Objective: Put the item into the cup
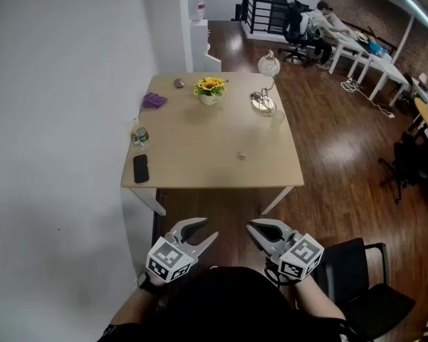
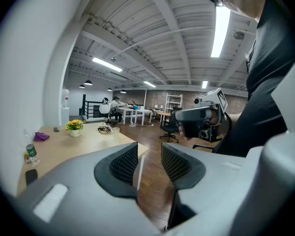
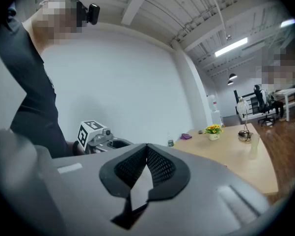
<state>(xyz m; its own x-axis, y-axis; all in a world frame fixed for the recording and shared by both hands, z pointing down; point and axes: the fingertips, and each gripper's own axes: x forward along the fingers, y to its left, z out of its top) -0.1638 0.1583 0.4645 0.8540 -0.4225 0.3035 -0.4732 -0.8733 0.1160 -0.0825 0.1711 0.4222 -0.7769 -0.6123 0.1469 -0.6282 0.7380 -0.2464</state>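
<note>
A light wooden bench (image 1: 199,137) stands on a dark wood floor (image 1: 335,155). Along its left edge lie a black phone (image 1: 140,168), a small bottle (image 1: 141,137) and a purple cloth (image 1: 154,100). Toward the far edge are a grey lump (image 1: 179,83), a pot of yellow flowers (image 1: 209,90), a lamp (image 1: 264,102) and, just beside it, a clear cup (image 1: 278,116). A small item (image 1: 241,156) lies alone nearer the front.

An open-plan office: rows of white desks (image 1: 362,54) with black swivel chairs (image 1: 297,27), a water dispenser (image 1: 196,6), wooden floor (image 1: 338,155), brick wall (image 1: 424,52), strip lights (image 2: 221,26) overhead.
</note>
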